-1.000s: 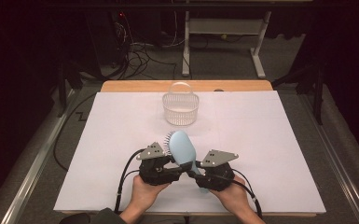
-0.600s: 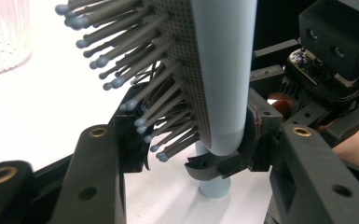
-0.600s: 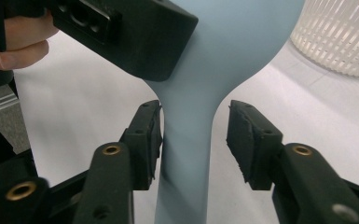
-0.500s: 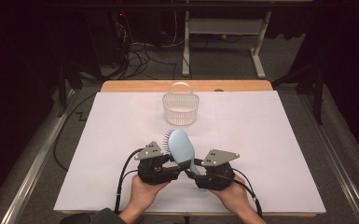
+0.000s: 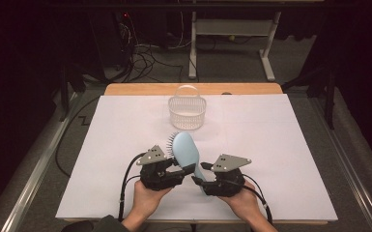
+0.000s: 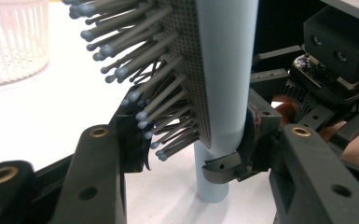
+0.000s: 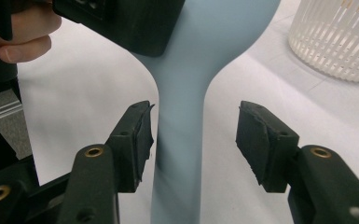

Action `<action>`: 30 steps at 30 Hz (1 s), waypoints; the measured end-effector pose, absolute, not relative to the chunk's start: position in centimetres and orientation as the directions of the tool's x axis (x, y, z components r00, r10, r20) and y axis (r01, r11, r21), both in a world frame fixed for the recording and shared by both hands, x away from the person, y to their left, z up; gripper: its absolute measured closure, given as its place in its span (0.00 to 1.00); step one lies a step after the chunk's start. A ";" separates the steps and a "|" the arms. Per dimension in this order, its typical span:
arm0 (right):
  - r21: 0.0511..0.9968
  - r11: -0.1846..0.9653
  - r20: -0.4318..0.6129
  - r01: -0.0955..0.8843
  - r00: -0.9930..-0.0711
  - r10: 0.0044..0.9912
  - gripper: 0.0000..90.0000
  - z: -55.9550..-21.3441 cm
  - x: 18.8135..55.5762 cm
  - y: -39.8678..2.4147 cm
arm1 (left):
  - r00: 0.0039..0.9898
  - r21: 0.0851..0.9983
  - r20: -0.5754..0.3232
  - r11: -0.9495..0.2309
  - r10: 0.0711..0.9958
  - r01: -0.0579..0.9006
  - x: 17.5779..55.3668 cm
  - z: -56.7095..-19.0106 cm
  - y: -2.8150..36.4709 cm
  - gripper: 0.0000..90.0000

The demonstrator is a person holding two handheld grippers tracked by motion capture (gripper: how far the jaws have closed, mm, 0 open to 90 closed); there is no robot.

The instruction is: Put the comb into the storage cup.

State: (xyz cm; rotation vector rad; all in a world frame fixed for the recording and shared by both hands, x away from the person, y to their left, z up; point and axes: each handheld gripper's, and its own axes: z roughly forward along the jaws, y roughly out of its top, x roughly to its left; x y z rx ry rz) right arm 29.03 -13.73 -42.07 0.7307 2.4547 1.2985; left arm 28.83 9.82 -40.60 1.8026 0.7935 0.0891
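A: Where is the hairbrush (image 5: 185, 150)?

B: Just above the white worktop (image 5: 280, 145), near the basket (image 5: 187, 112). The left tongs (image 5: 186, 170) clamp its head base; the right tongs (image 7: 193, 140) have just been opening, handle between but untouched.

A: Handling?

B: Probably light, stiff, smooth plastic; the narrow neck suits gripping best.

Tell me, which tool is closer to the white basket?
Left. The left tool grips the hairbrush slightly nearer the basket; the right tool, jaws just opened, sits farther back.
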 end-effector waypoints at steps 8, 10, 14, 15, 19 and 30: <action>0.833 0.463 0.001 0.303 -0.838 0.546 0.50 -42.0 29.1 -14.1 | 0.767 0.870 -0.308 -0.158 0.564 0.466 28.9 -40.5 10.2 0.59; 0.837 0.456 0.000 0.301 -0.835 0.550 0.49 -42.0 29.1 -14.2 | 0.765 0.871 -0.305 -0.158 0.567 0.465 28.9 -40.4 10.3 0.59; 0.847 0.437 0.007 0.302 -0.829 0.559 0.48 -41.9 29.3 -14.7 | 0.761 0.873 -0.305 -0.152 0.572 0.464 28.9 -40.3 10.6 0.60; 0.849 0.435 0.006 0.301 -0.827 0.562 0.47 -41.9 29.3 -14.8 | 0.760 0.874 -0.305 -0.147 0.574 0.462 28.9 -40.3 10.6 0.59; 0.855 0.424 0.006 0.299 -0.823 0.568 0.47 -41.8 29.3 -15.1 | 0.758 0.876 -0.305 -0.143 0.577 0.461 29.0 -40.2 10.8 0.60; 0.871 0.386 0.021 0.305 -0.807 0.590 0.44 -41.5 29.6 -16.6 | 0.750 0.882 -0.296 -0.133 0.591 0.453 28.9 -40.0 11.4 0.60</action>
